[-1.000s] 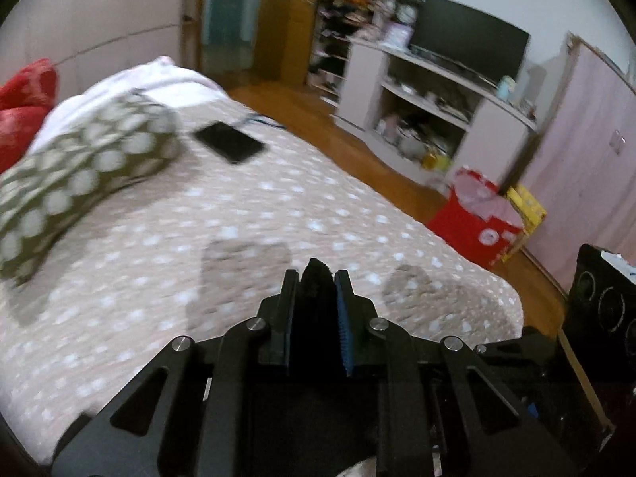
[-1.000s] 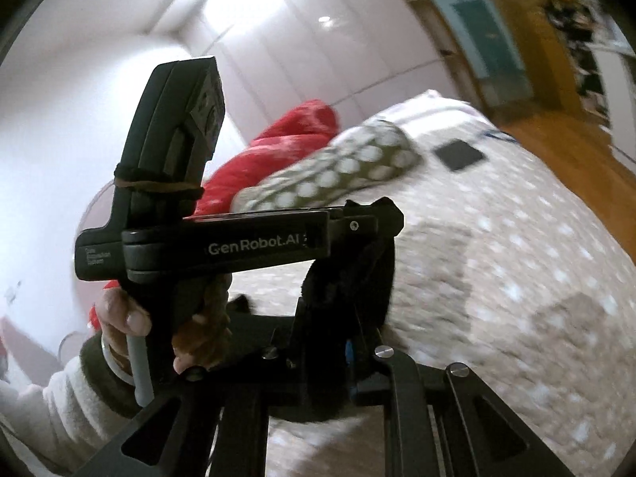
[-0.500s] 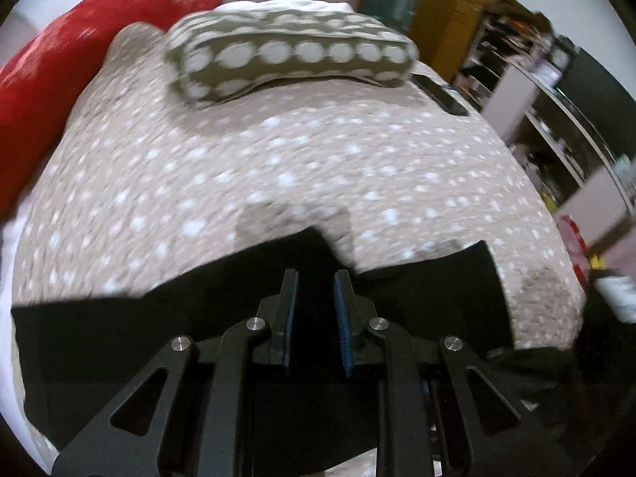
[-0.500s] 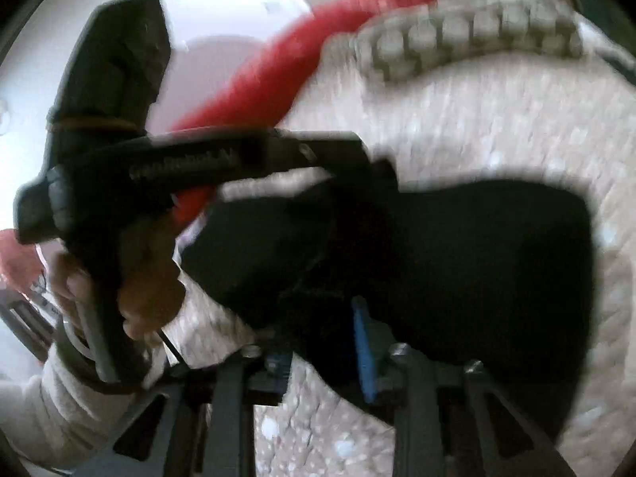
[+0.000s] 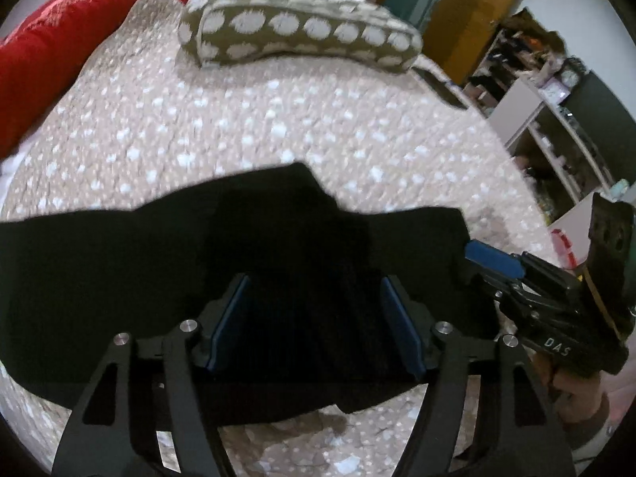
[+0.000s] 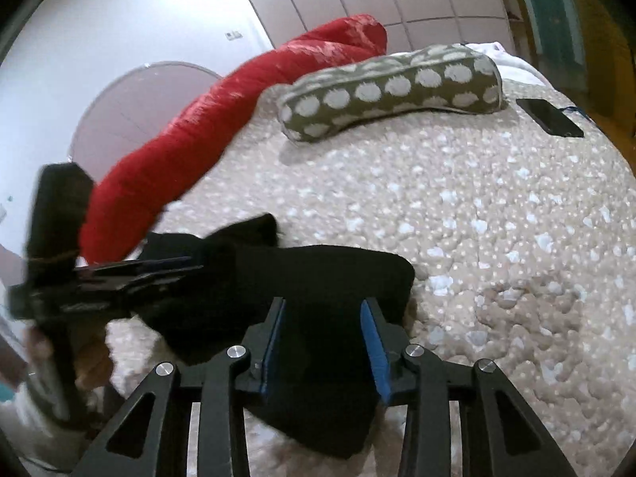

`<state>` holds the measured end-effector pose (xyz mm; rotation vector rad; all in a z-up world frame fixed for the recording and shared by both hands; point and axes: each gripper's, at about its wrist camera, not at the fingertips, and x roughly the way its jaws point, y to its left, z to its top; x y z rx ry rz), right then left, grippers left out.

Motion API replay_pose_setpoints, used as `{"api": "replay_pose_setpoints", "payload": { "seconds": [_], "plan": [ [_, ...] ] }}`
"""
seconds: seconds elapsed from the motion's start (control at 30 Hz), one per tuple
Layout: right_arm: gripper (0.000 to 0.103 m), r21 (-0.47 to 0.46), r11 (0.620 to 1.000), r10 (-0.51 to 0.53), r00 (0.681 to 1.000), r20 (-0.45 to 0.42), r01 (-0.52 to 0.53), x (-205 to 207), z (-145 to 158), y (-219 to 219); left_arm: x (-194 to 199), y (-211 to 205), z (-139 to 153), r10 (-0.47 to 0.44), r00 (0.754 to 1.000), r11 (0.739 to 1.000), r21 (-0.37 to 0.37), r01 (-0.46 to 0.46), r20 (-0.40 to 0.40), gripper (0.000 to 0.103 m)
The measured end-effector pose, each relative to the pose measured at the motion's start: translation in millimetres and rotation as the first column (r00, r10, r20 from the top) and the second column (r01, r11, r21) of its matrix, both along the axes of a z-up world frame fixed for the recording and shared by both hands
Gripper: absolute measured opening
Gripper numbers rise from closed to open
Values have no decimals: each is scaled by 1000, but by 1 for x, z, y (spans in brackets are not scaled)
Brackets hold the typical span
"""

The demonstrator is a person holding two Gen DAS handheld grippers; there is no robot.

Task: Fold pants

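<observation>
Black pants (image 5: 167, 278) lie spread across the near part of a beige dotted bedspread (image 5: 238, 119); they also show in the right wrist view (image 6: 318, 270). My left gripper (image 5: 314, 290) is open just above the pants, its blue pads apart with fabric beneath them. My right gripper (image 6: 324, 310) is open over the pants' right end. The right gripper shows at the right of the left wrist view (image 5: 493, 258). The left gripper shows blurred at the left of the right wrist view (image 6: 167, 266).
An olive pillow with white dots (image 5: 298, 35) lies at the far side of the bed, also in the right wrist view (image 6: 393, 87). A red duvet (image 6: 222, 119) lies along the left. A black phone (image 6: 550, 117) lies far right. Shelves (image 5: 556, 127) stand beyond the bed.
Both grippers held the pants shut, lowered them onto the bed, then opened. The pants now lie released on the bedspread.
</observation>
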<state>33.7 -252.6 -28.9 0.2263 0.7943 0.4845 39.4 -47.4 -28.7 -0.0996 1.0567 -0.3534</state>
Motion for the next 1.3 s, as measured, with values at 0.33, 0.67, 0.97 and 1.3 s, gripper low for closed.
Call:
{"api": "replay_pose_setpoints", "payload": {
  "seconds": [0.33,0.67,0.97,1.3],
  "plan": [
    [35,-42,999,-25,1000,-8,25,-9,0,5,13,-18,-9,-27,999,998,53,25,26,27],
    [35,-65,998,15,1000,8,-14,-4,9,23,6,2,-9,29,999,999,27,-29,30,17],
    [35,-80,997,20,999,-35,-23,28,-9,38,10,7,-15,71,997,997,-18,-70,44,23],
    [35,-105,994,9,1000,-5,-10,-12,15,27,1,12,-11,87,995,996,-12,-87,52,35]
  ]
}}
